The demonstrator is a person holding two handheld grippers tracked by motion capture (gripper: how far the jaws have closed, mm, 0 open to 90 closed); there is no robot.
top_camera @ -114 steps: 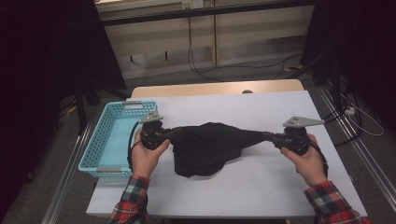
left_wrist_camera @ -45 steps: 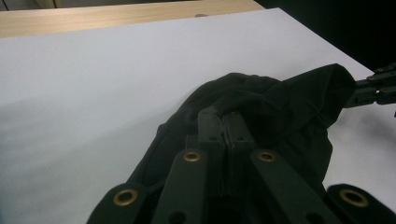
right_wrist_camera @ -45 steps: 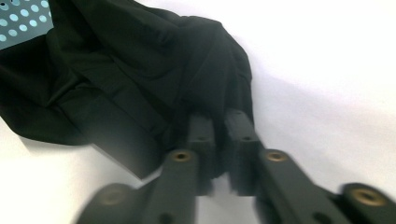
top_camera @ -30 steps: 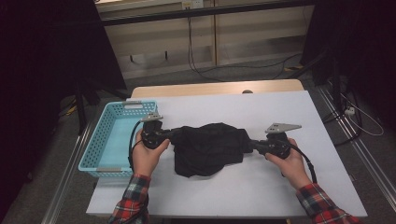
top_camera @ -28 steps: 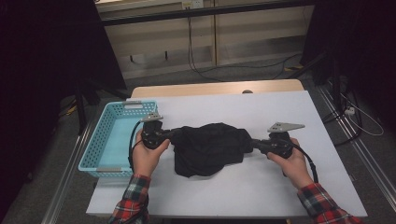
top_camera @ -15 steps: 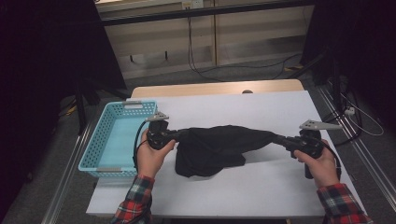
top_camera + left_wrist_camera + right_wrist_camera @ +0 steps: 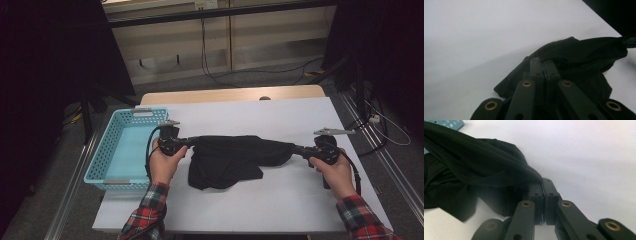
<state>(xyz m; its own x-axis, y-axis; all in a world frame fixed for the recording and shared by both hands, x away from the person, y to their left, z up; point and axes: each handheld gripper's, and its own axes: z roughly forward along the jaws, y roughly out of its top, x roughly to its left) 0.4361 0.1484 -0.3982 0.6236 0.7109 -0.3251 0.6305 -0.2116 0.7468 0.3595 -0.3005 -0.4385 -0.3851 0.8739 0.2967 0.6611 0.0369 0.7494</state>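
Observation:
A black cloth (image 7: 235, 155) is stretched across the middle of the white table (image 7: 280, 120). My left gripper (image 7: 191, 142) is shut on its left end, and my right gripper (image 7: 298, 148) is shut on its right end. The upper edge runs taut between the two grippers while the rest hangs down onto the table in a loose fold. In the left gripper view the jaws (image 7: 544, 65) pinch a fold of the black cloth (image 7: 584, 52). In the right gripper view the closed jaws (image 7: 542, 184) hold a bunched corner of the black cloth (image 7: 474, 162).
A light blue plastic basket (image 7: 107, 150) stands at the table's left edge, beside my left hand. A strip of wooden tabletop (image 7: 230, 94) runs along the far edge. Cables lie on the floor beyond the table, and dark stands flank it.
My right gripper has pulled its end of the cloth out to the right, drawing the bunched cloth into a long taut band. The left gripper has stayed nearly in place.

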